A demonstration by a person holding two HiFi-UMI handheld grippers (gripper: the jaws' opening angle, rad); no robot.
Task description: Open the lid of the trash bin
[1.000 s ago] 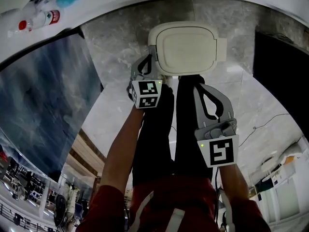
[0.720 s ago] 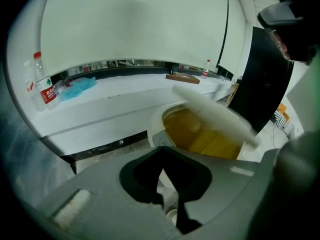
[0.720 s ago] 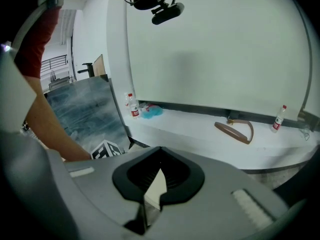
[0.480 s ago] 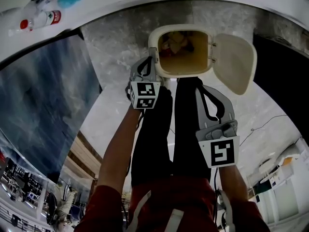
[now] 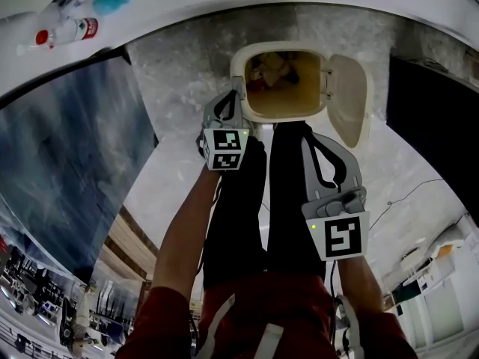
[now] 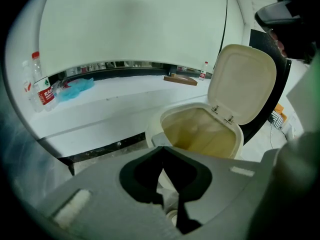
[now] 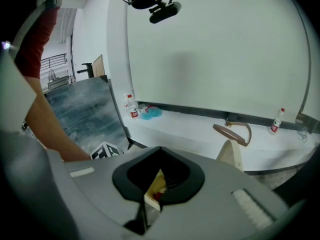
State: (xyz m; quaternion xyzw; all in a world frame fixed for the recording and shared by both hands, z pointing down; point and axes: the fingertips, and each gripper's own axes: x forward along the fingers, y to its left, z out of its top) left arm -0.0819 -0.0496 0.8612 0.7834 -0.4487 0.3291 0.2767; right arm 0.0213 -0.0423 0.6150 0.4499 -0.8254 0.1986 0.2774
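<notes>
The cream trash bin point(image 5: 238, 72) stands on the floor with its lid point(image 5: 349, 99) swung up on the right-hand hinge. The inside is open to view, and some rubbish point(image 5: 271, 66) lies in it. My left gripper point(image 5: 236, 90) is shut on nothing, its tips at the bin's near-left rim. In the left gripper view the bin point(image 6: 165, 119) and its raised lid point(image 6: 243, 83) sit just beyond the closed tips of the left gripper point(image 6: 162, 149). My right gripper point(image 5: 309, 133) is shut on nothing, a little short of the bin. Past the right gripper's point(image 7: 159, 149) tips the lid's edge point(image 7: 231, 156) shows.
A white ledge point(image 6: 115, 101) runs behind the bin, carrying water bottles point(image 6: 43, 88), a blue cloth point(image 6: 75, 87) and a brown ring-shaped object point(image 7: 232, 131). A dark slab point(image 5: 67, 148) leans at the left. The person's dark trousers point(image 5: 247, 200) fill the space between my grippers.
The lid was closed one second ago and has swung up to the right; since half a second ago it has stood more upright. Both grippers have barely moved.
</notes>
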